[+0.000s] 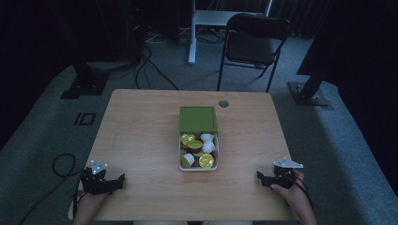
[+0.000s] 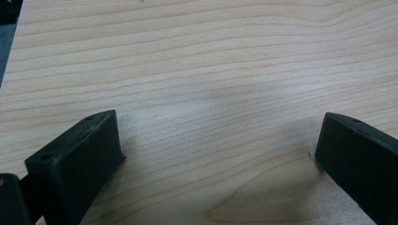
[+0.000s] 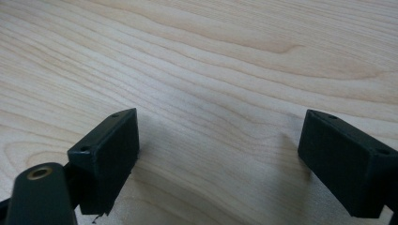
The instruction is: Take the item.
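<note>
A pale wooden desk (image 1: 141,136) stands on grey carpet in a dim room, a folding chair (image 1: 256,42) beyond it. The left gripper (image 1: 119,180) rests spread wide; mid-desk sits an open green-lidded box (image 1: 198,138) of capsules; the right gripper (image 1: 261,177) also gapes. The gripper views add close wood grain between the jaws.

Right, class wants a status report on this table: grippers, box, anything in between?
Left gripper open, right gripper open, both low at near table corners. Open box of capsules at centre, green lid behind it. Nothing in between.
</note>
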A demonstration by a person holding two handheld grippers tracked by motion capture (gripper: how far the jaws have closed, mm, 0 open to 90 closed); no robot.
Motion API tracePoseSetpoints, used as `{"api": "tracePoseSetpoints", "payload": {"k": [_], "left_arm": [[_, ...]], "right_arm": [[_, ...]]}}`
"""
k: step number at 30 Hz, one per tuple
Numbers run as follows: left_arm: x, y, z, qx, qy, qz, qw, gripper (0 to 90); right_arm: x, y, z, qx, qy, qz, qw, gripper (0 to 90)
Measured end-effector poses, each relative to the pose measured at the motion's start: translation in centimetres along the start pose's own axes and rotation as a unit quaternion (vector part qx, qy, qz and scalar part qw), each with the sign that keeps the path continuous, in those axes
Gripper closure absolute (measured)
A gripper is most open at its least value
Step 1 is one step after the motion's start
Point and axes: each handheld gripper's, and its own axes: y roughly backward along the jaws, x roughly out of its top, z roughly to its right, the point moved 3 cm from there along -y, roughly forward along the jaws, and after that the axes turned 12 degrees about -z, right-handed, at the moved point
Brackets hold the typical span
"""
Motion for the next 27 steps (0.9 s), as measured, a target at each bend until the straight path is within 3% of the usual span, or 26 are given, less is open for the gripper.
{"api": "tracePoseSetpoints", "payload": {"k": [21, 27], "left_arm": [[-0.01, 0.00, 0.00, 0.000, 0.000, 0.000, 1.0000, 0.9], [0.00, 0.00, 0.00, 0.000, 0.000, 0.000, 1.0000, 0.9]], "right_arm": [[0.07, -0.09, -0.15, -0.001, -0.002, 0.000, 1.0000, 10.9], [0.17, -0.14, -0.32, -0.010, -0.015, 0.001, 0.9998, 11.2]]}}
